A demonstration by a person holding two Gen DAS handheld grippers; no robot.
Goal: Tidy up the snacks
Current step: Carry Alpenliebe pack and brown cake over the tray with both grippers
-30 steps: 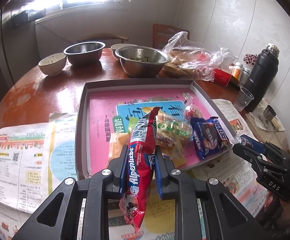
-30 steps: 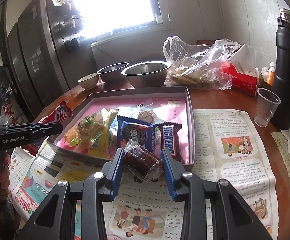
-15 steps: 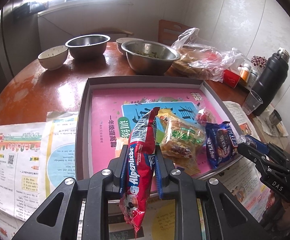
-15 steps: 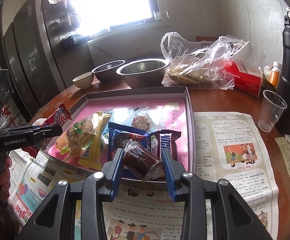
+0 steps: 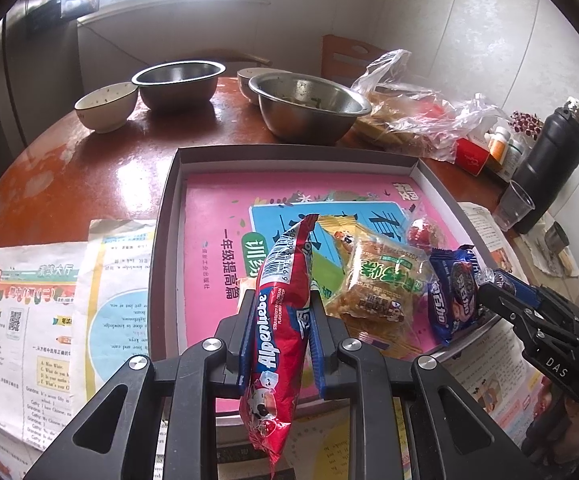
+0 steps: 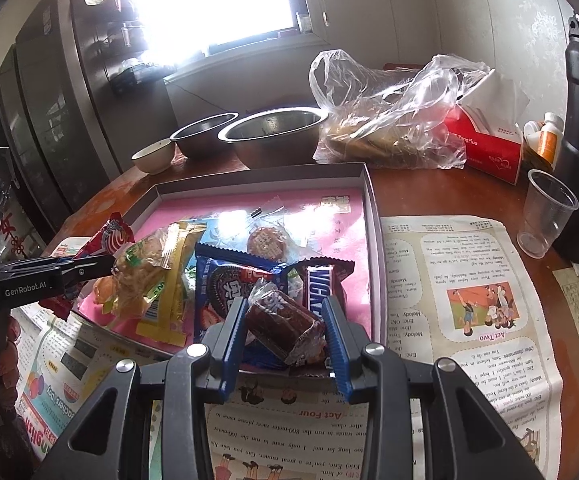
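Note:
My left gripper [image 5: 279, 300] is shut on a long red Alpenliebe candy pack [image 5: 279, 332], held upright over the near edge of a shallow grey box [image 5: 289, 156] with a pink printed floor. My right gripper [image 6: 285, 312] is shut on a small brown cake in clear wrap [image 6: 285, 324], just above the box's near rim [image 6: 375, 216]. Inside the box lie a green-labelled pastry pack [image 5: 377, 284], a blue cookie pack [image 6: 225, 288], a Snickers bar [image 6: 319, 284] and a round wrapped biscuit [image 6: 267, 244]. The right gripper [image 5: 501, 284] also shows at the right of the left wrist view.
Printed newspaper sheets [image 6: 461, 280] cover the table around the box. Behind it stand two steel bowls [image 5: 309, 106], a small ceramic bowl [image 5: 105, 106], a clear plastic bag of food [image 6: 393, 120], a red tissue box [image 6: 489, 148], a clear plastic cup [image 6: 545, 212] and a black flask [image 5: 545, 164].
Both grippers have moved forward and a little down toward the box, each still holding its snack. The box and its contents now look nearer in both views.

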